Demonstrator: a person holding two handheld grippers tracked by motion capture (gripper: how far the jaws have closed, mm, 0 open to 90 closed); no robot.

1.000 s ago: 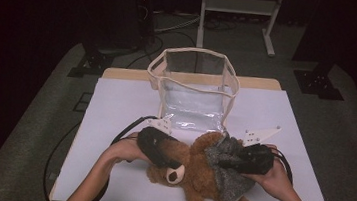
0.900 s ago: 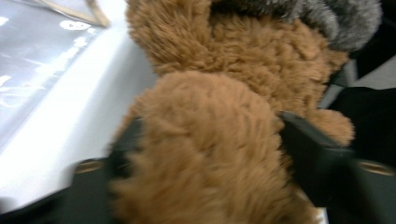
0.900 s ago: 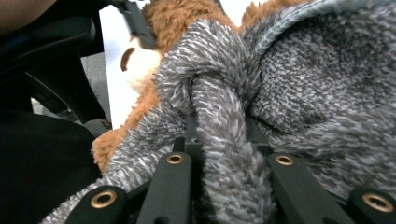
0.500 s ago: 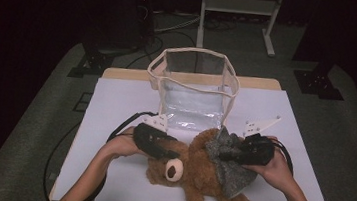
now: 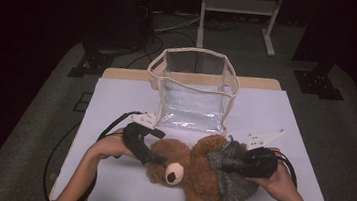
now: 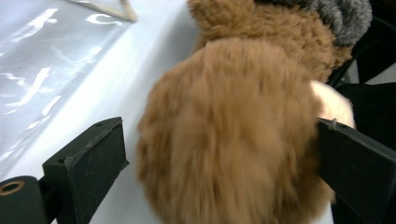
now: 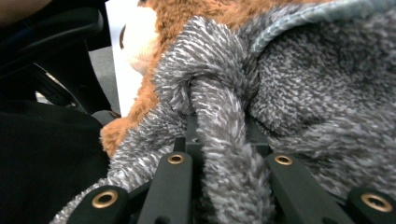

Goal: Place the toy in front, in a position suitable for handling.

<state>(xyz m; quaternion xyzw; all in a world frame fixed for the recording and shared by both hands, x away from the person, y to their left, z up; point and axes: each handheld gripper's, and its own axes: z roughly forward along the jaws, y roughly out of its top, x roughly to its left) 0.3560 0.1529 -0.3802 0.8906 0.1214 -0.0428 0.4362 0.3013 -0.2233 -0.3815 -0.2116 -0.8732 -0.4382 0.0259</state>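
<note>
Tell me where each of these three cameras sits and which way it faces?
High view: above the person's side, looking forward and down on the table; both forearms, left gripper and right gripper show.
Left gripper view: rides that gripper, looking between its wide-set fingers at the teddy bear.
Right gripper view: looks along fingers pinching the bear's grey sweater.
All three share the bear; high and left views share the clear bag.
</note>
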